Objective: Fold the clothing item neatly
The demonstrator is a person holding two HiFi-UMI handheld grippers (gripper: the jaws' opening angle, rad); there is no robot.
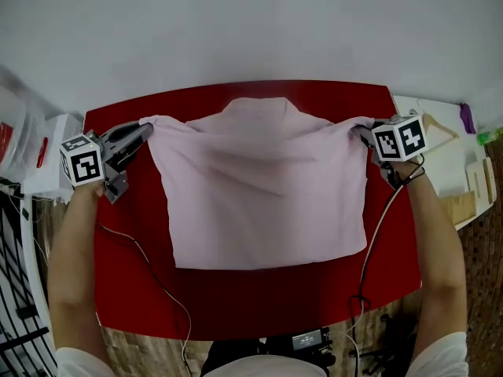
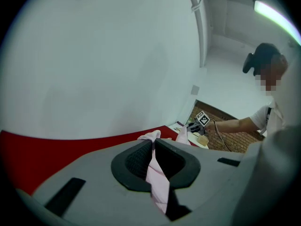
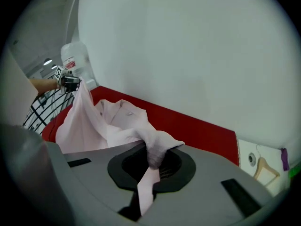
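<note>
Pink shirt fills centre of head view, spread over red table top, collar at upper centre, hem low-centre. L gripper at mid-left has its fingers pinched tight on the shirt's left shoulder corner. The L gripper view shows a pink strip running down btwn the closed pads. R gripper at mid-right is clamped the same way on the other shoulder corner. The R gripper view shows cloth bunched btwn the pads w/ a tail hanging out below. Shirt's top edge is stretched btwn the two.

Around:
- White box w/ a red mark at far left, just off the table edge.
- Black wire rack at lower left.
- White side surface at right, carrying a wooden hanger, a purple item and wood pieces.
- Thin cable trails from L gripper across the red top at lower left.
- A second cable drops from R gripper just beside the shirt's right edge.

Hidden / unclear:
- Shirt covers the mid table.
- Sleeves can't be made out.
- From above, can't tell how much cloth rests on the table.
- Forearms block the table's lower corners.
- Green thing is cut off by the right frame edge.
- In both gripper views the grey gripper body blocks the lower half.
</note>
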